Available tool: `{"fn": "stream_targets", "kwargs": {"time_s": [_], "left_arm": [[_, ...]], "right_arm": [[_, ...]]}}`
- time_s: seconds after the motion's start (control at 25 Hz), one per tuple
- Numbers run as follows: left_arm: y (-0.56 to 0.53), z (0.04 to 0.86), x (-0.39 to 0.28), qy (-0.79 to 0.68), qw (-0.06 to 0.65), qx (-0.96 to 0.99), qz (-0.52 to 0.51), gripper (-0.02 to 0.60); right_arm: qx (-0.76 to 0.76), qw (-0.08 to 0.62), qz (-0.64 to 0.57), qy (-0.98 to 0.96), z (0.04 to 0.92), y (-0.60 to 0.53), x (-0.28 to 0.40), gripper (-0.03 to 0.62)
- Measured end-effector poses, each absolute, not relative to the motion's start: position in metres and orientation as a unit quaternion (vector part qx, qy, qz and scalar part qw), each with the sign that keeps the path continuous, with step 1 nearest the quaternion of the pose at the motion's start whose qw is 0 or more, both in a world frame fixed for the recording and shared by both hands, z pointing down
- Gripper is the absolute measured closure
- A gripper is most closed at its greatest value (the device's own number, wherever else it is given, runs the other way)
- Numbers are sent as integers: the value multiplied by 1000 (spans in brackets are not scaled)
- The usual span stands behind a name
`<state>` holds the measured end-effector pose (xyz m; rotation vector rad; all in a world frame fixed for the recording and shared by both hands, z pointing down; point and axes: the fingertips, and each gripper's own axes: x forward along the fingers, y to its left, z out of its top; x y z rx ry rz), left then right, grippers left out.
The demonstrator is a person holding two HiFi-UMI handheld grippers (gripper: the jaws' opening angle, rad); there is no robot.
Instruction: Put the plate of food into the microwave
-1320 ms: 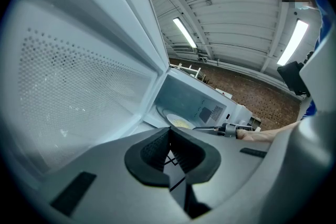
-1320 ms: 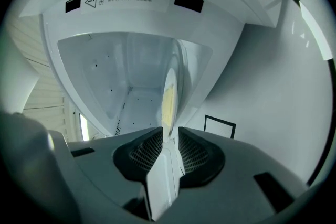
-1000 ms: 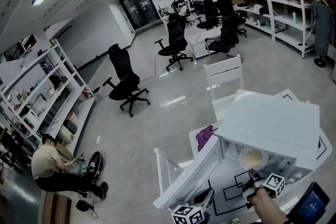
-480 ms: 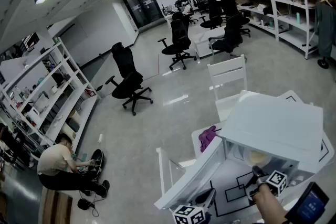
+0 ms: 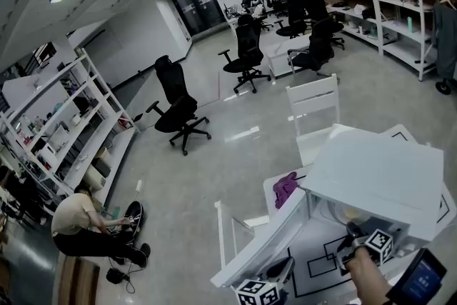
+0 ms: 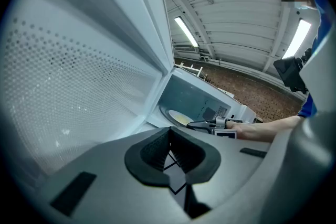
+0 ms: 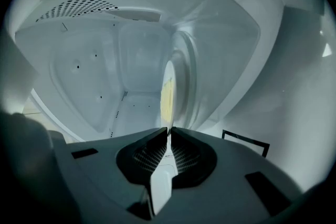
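Observation:
The white microwave (image 5: 378,171) stands on the table with its door (image 5: 268,239) swung open to the left. My right gripper (image 5: 351,231) reaches into the cavity and is shut on the rim of the plate of yellow food (image 7: 167,94), seen edge-on between its jaws (image 7: 169,131). The left gripper view shows the plate (image 6: 176,118) low inside the cavity, with the right gripper (image 6: 202,124) behind it. My left gripper (image 5: 280,269) sits low beside the open door (image 6: 79,71), shut with nothing between its jaws (image 6: 169,150).
The table (image 5: 314,261) carries black square outlines and a purple cloth (image 5: 284,186). One white chair (image 5: 312,107) stands behind it and another (image 5: 228,232) at its left. Black office chairs (image 5: 178,114) and a seated person (image 5: 75,221) are on the floor.
My right gripper has carried the plate further into the microwave cavity. The left gripper and the door have stayed put.

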<state>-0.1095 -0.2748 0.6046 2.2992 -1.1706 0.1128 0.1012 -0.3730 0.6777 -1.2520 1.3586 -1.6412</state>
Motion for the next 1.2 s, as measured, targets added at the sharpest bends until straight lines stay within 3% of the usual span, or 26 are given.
{"fn": "stream_targets", "kwargs": {"time_s": [1.2], "left_arm": [[-273, 599, -112, -440, 272, 855, 38, 575]], "right_arm": [[-439, 377, -651, 490, 672, -378, 99, 569]]}}
